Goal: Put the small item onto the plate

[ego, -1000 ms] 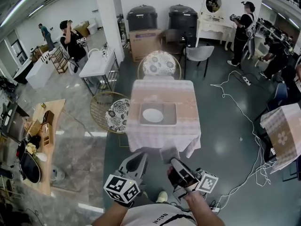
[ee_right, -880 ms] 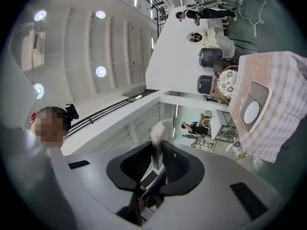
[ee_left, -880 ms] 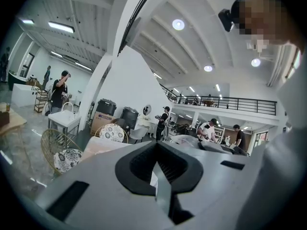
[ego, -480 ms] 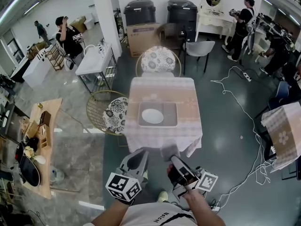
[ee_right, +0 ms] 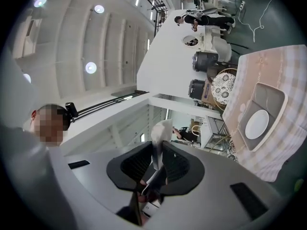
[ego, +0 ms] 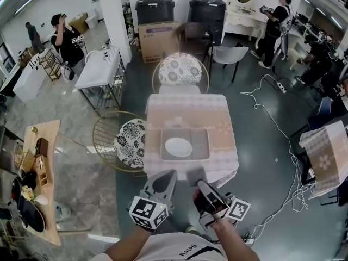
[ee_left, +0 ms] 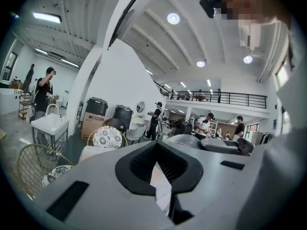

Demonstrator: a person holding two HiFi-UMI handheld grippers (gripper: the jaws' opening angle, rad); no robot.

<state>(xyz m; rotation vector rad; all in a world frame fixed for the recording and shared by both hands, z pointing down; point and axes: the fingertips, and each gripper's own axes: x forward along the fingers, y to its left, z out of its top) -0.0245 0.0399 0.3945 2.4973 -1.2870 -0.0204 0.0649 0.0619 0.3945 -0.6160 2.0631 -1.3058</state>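
A white plate (ego: 179, 147) lies on a grey tray (ego: 203, 145) on the table with the checked cloth (ego: 223, 124). Both grippers hang just short of the table's near edge. My right gripper (ego: 197, 182) is shut on a small pale grey item (ego: 194, 175), which sticks out past the fingertips. In the right gripper view the item (ee_right: 160, 131) stands up between the pads of the right gripper (ee_right: 160, 152), with the plate (ee_right: 257, 124) and tray (ee_right: 277, 101) far off at the right. My left gripper (ego: 169, 174) (ee_left: 157, 164) is shut, tips together, with nothing in it.
A patterned round chair (ego: 182, 69) stands at the table's far side and another (ego: 130, 136) at its left. Cables (ego: 272, 91) trail over the floor on the right, near a second clothed table (ego: 326, 156). A wooden shelf (ego: 38, 162) is at the left. People stand at the back.
Both grippers and the view have moved forward, so the table and plate now lie closer to the fingertips. The right grip on the item is unchanged.
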